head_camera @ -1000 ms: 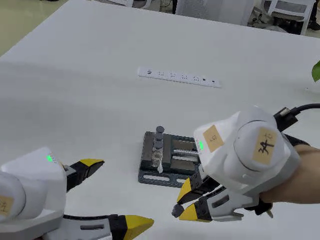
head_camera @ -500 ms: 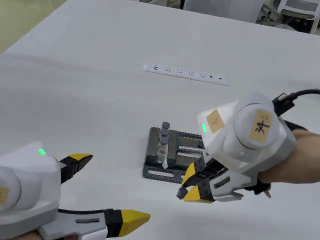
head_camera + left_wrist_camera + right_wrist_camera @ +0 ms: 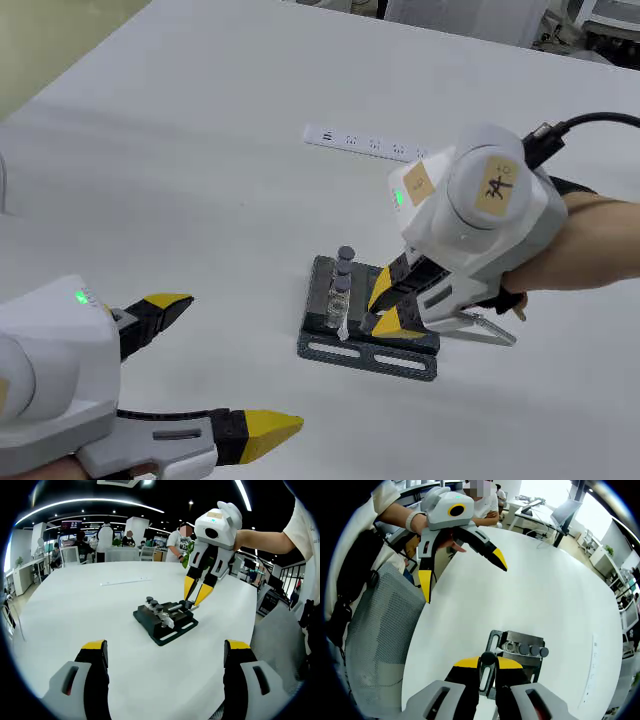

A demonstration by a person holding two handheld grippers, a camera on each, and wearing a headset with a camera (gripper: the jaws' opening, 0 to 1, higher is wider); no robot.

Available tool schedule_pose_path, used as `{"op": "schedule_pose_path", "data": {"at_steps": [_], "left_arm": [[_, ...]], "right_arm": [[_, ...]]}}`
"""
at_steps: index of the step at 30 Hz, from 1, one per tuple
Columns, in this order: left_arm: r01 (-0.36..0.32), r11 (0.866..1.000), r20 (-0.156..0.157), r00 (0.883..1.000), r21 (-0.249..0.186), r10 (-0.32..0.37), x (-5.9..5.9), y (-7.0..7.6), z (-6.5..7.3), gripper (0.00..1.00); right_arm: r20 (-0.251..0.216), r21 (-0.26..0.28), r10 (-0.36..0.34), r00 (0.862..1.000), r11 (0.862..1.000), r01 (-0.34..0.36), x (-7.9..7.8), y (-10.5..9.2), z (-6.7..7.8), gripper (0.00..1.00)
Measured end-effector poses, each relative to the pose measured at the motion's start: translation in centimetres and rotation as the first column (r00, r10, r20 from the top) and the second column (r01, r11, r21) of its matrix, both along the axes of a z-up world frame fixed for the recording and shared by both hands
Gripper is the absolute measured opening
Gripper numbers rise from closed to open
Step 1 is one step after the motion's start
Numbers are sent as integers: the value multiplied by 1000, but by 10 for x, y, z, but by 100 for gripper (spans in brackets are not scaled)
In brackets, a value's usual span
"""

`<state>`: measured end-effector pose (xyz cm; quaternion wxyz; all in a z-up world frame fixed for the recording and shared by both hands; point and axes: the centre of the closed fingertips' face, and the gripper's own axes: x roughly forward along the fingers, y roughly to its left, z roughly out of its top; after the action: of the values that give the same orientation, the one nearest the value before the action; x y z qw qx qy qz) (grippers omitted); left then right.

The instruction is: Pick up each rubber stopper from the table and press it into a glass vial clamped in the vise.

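head view, right claw: the white right gripper with yellow tips [image 3: 374, 317] is pinched on a small dark grey rubber stopper [image 3: 367, 322], just above the black metal bench vise [image 3: 400, 360].
head view, vials: clear glass vials [image 3: 341, 300] are clamped upright in a row. The far ones are capped dark; the nearest looks open.
head view, left claw: the left gripper [image 3: 225, 365] is spread wide and empty, well apart from the vise.
left gripper view: the right gripper [image 3: 191, 600] is seen tip-down over the vise [image 3: 172, 630], on a white table [image 3: 75, 605].
right gripper view: the stopper [image 3: 488, 657] is nipped between closed tips, near the end of the vial row [image 3: 526, 650].
step: the stopper should be centred over the open mouth and pressed straight down. Side load on the glass is to be avoided.
in the way: capped neighbours crowd the tips. The long white power strip [image 3: 365, 143] lies well clear.
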<state>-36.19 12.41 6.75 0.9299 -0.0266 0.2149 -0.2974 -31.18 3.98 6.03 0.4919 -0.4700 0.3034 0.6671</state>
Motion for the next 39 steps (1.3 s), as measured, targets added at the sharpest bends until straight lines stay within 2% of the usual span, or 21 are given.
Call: {"op": "schedule_pose_path", "data": {"at_steps": [9,12,21,39], "left_arm": [[-5,1000,-5,1000,2,5,-1,2,-3,94],[-10,1000,-4,1000,1,10,-1,3,-3,94],[-10,1000,-10,1000,3,11,-2,4,-5,93],[-13,1000,-20,1000,-7,12,-3,4,-7,91]], "right_arm": [[49,-51,85,995,995,-82,18,13,-9,6],[50,-64,97,994,994,-94,22,17,-14,6],[37,-91,91,995,992,-87,27,24,-27,6],[44,-117,85,995,990,-79,28,27,-31,6]]}}
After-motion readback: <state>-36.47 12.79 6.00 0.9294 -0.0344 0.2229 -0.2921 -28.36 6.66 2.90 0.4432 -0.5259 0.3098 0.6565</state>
